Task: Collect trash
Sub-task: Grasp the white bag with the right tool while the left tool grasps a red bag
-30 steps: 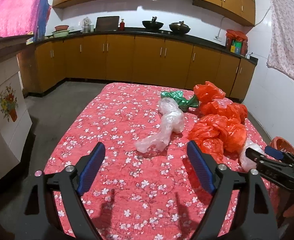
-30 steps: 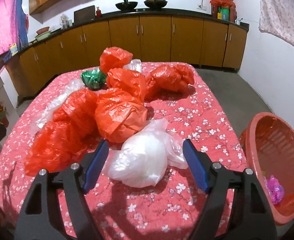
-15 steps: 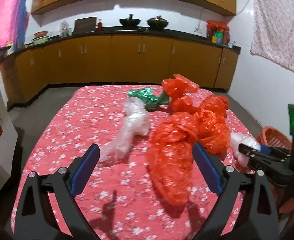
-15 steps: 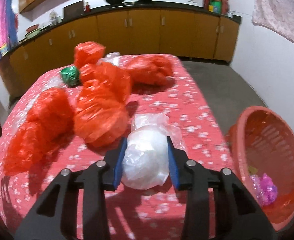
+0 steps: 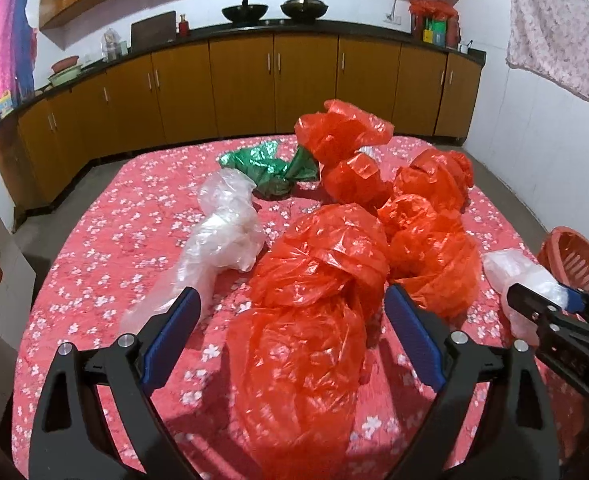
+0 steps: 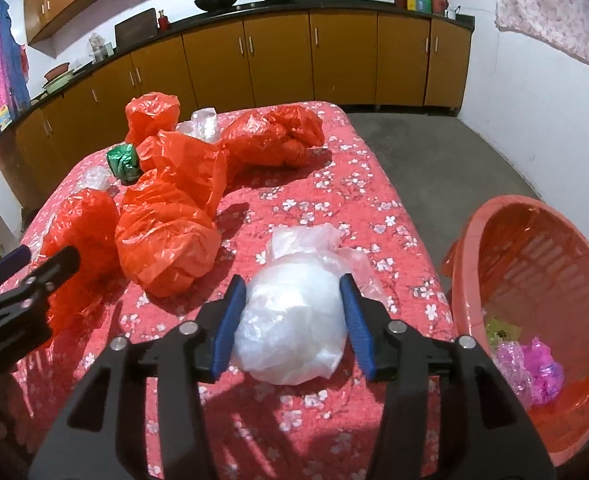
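Note:
Crumpled plastic bags lie on a table under a red flowered cloth [image 5: 106, 264]. My left gripper [image 5: 290, 296] is open, its blue pads either side of a large red bag [image 5: 306, 312] without touching it. My right gripper [image 6: 292, 280] holds a white plastic bag [image 6: 290, 328] by the table's right edge. Its jaws are opening slightly, but both pads still touch the bag. The same bag [image 5: 522, 276] shows at the right of the left wrist view. A clear bag [image 5: 226, 232], a green bag [image 5: 270, 168] and more red bags [image 6: 166, 216] lie further back.
An orange plastic basket [image 6: 534, 208] stands tilted beside the table's right edge, with pink and green wrappers [image 6: 538, 364] inside. Brown kitchen cabinets [image 5: 302, 80] line the far wall. Grey floor lies between table and cabinets. The left gripper [image 6: 46, 260] shows at the left of the right wrist view.
My left gripper moved right from the clear bag to straddle the large red bag. My right gripper closed on the white bag, then widened a little with the bag still between its pads.

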`<state>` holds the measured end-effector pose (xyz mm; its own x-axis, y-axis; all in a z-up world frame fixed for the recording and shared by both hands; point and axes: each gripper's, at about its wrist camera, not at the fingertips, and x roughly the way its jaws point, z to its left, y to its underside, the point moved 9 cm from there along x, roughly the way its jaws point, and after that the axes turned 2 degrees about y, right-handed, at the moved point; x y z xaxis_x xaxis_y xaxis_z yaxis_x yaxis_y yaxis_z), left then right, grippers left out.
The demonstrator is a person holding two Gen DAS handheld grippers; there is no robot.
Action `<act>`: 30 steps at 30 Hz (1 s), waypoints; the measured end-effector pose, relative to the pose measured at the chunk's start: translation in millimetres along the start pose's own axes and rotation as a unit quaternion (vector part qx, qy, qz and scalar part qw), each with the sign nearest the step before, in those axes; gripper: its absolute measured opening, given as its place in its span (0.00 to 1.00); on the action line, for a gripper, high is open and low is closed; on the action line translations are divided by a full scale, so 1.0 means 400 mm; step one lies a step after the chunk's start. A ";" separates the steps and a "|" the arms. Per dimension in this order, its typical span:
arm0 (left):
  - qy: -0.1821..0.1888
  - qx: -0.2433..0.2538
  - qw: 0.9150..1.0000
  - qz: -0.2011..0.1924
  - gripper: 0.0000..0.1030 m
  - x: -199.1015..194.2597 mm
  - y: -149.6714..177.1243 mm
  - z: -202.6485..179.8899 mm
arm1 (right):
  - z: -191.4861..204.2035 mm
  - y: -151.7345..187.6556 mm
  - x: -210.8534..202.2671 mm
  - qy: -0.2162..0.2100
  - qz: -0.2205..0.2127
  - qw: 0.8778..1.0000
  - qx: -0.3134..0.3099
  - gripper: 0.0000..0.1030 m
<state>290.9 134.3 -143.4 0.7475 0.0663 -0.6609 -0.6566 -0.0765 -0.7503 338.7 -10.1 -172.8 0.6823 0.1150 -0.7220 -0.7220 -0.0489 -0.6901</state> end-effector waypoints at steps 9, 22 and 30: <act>0.019 -0.020 0.999 0.032 0.71 0.047 0.008 -0.003 | -0.002 -0.001 0.028 0.000 0.021 1.000 -0.005 0.56; 0.039 -0.030 0.998 0.044 0.51 0.061 0.010 -0.007 | 0.010 0.002 0.031 -0.013 0.025 1.000 -0.005 0.47; 0.038 -0.014 0.999 0.022 0.43 0.019 -0.003 -0.019 | 0.010 -0.010 -0.007 -0.017 0.005 1.000 -0.005 0.44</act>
<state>298.1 127.2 -147.3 0.7243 -0.0136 -0.6893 -0.6865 -0.1060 -0.7193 339.2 -6.5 -167.7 0.6700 0.1483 -0.7274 -0.7281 -0.0603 -0.6828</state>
